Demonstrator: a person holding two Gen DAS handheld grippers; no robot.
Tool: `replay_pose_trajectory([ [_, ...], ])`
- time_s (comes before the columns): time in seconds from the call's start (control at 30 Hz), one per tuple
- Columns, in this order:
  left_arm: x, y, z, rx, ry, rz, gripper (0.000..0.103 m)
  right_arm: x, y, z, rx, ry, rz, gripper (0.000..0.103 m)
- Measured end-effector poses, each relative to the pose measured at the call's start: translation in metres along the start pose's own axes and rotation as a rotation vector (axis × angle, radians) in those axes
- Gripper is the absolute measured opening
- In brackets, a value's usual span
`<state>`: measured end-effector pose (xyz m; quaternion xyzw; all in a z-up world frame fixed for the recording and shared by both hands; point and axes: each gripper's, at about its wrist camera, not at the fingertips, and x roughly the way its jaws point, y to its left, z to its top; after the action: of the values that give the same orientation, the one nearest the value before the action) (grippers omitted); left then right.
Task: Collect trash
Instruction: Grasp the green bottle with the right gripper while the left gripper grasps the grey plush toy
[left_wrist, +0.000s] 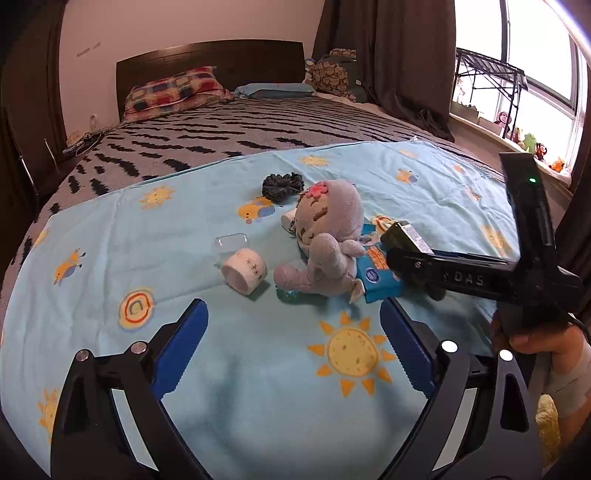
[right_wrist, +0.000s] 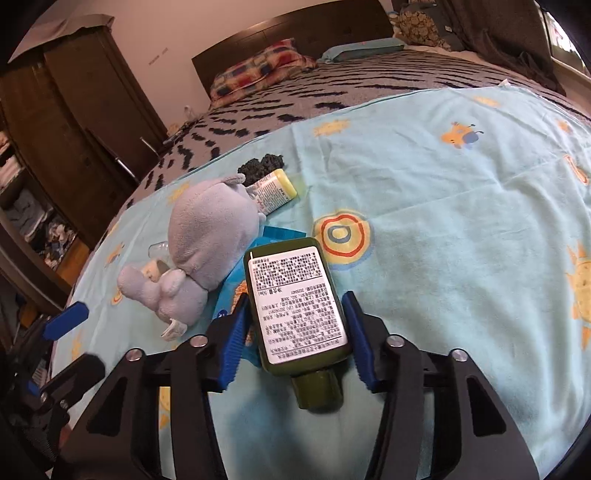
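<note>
Bottle is in the right gripper: dark green, flat, white label up, cap toward the camera. Blue pads clamp its two narrow sides, roughly mid-body. It sits just right of the plush, over the blue packet. Can't tell if it's clear of the cloth.

Step in hand, as I read it: lift the bottle out.
- Grip looks square but the bottle is smooth, so keep the squeeze constant.
- Go straight up first. The packet under the bottle may drag along, and a sideways pull toward the plush would knock it.
- Keep the cap end level; it overhangs behind the pads and could pivot down.

Left gripper is empty, jaws spread wide, hovering over the cloth on the near side of the plush. Free for the next piece.

Other candidates around the plush:
- tape roll on its left, on its side
- clear cup just behind the roll
- yellow-capped tube behind the plush, touching it
- dark scrunchie beyond the tube.

Plush is probably not trash; leave it. The packet is partly pinned under it, so take that last.
</note>
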<state>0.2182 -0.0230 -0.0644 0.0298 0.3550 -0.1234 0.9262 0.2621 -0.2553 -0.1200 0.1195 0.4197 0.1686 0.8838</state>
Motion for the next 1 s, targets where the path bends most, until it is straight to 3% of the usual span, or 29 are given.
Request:
replay_pose_trajectory([
  [0.23,0.018,0.001,0.016,-0.024,0.001,-0.043,0.071,-0.023,-0.003,-0.005,-0.016,-0.065,-0.071,0.048],
  [0.37,0.028,-0.006,0.025,-0.018,-0.001,-0.051,0.067,-0.031,-0.005,-0.009,-0.034,-0.076,-0.092,0.048],
  [0.47,0.036,-0.013,0.030,-0.005,0.011,-0.060,0.053,-0.034,-0.007,-0.012,-0.043,-0.075,-0.107,0.048],
  [0.57,0.042,-0.018,0.032,0.007,0.029,-0.074,0.030,-0.039,-0.009,-0.016,-0.048,-0.075,-0.107,0.048],
  [0.6,0.042,-0.019,0.032,0.007,0.030,-0.071,0.017,-0.040,-0.009,-0.016,-0.049,-0.076,-0.107,0.048],
  [0.8,0.020,-0.016,0.027,0.009,0.000,-0.045,0.016,-0.061,-0.002,-0.022,-0.083,-0.114,-0.104,0.048],
  [1.0,-0.033,-0.018,0.018,0.035,-0.067,-0.035,0.015,-0.093,0.016,-0.034,-0.133,-0.165,-0.103,0.048],
])
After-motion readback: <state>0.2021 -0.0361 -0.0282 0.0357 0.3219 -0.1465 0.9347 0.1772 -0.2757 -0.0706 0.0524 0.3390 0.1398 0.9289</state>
